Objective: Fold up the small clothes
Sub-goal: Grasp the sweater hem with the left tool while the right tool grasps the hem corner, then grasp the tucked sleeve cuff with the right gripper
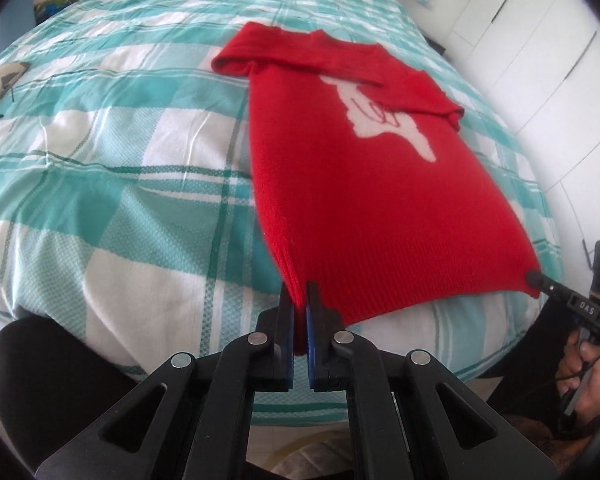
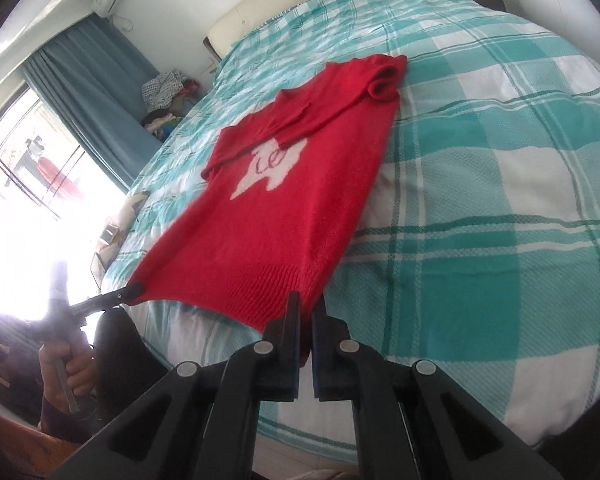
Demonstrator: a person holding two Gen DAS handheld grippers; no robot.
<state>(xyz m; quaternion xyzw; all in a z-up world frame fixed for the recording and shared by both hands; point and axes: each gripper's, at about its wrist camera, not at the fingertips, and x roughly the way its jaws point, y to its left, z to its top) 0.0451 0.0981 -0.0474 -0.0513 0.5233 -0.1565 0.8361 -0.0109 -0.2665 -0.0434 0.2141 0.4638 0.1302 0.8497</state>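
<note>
A small red knit sweater (image 1: 360,200) with a white motif lies on the bed, both sleeves folded across its chest. My left gripper (image 1: 300,296) is shut on the hem's left corner. My right gripper (image 2: 309,304) is shut on the hem's right corner. The sweater (image 2: 276,216) stretches away from the right gripper toward the headboard. Each gripper shows in the other view: the right gripper (image 1: 534,278) at the far hem corner, the left gripper (image 2: 134,290) likewise. The hem is lifted slightly off the bed between them.
The bed has a teal and white checked cover (image 1: 120,152). White wardrobe doors (image 1: 540,40) stand to the right. A blue curtain (image 2: 92,92), a window and a pile of clothes (image 2: 168,92) are to the left. A cream headboard (image 2: 300,4) is at the far end.
</note>
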